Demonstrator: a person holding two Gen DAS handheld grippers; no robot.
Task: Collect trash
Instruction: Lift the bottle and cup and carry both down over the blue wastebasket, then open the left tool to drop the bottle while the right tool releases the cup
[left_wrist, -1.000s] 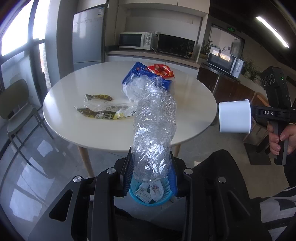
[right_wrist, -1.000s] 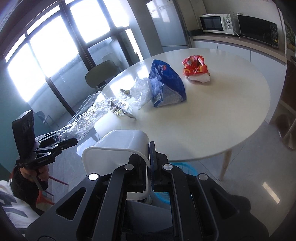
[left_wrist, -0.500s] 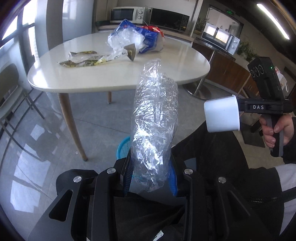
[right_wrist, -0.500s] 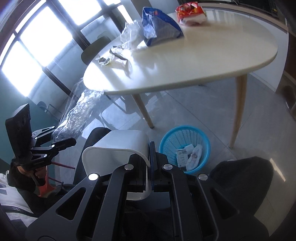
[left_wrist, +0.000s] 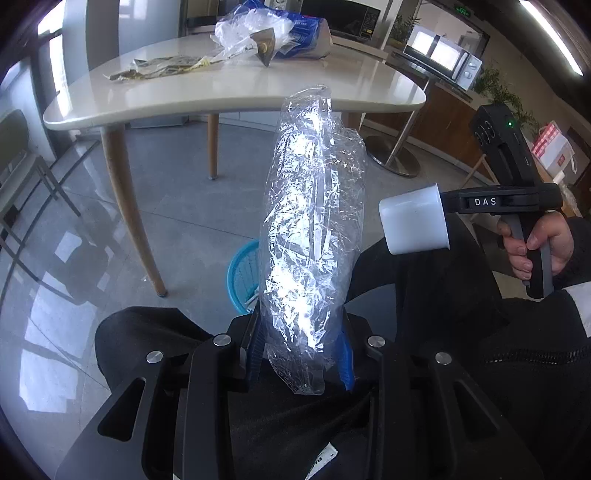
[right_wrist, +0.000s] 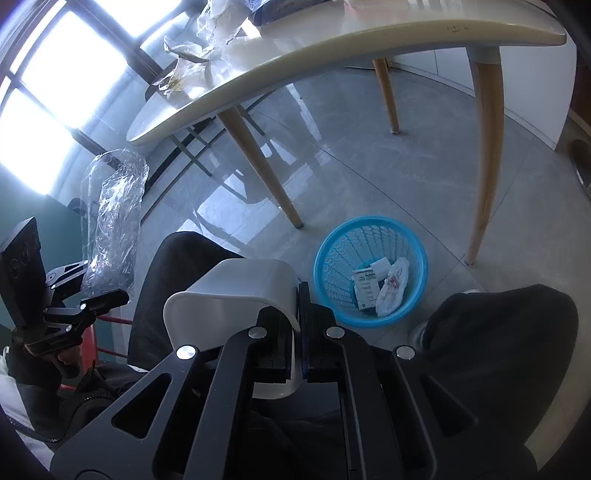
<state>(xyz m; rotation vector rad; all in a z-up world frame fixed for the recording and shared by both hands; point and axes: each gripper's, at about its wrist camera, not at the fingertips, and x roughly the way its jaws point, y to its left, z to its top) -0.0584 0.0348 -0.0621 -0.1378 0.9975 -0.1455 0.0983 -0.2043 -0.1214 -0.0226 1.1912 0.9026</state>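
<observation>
Clutching a crumpled clear plastic bag (left_wrist: 310, 236) between its blue-padded jaws, the left gripper (left_wrist: 301, 350) holds the wrapper upright above the person's dark-trousered lap, the film standing tall because it is pinched only near its lower end. Beside it, the right gripper (right_wrist: 297, 332) is clenched tight on the thin wall of a white cup (right_wrist: 236, 291), gripped at the rim so that the cup sticks out sideways from the jaws, its closed base leading. Both pieces of rubbish hang close over a blue mesh wastebasket (right_wrist: 343, 251) that stands on the grey tiled floor just in front of the person's knees, beside a wooden leg of the table (right_wrist: 369, 40). The basket already holds a few scraps, among them a small printed carton and a crumpled white wrapper, which suggests the two items are being carried low in order to be dropped in. Further litter is left on the pale round tabletop: a clear bag, flattened yellow-and-dark wrappers (left_wrist: 162, 66) and a blue snack packet (left_wrist: 299, 37), so the clearing looks only partly done. Microwaves line the counter behind.
</observation>
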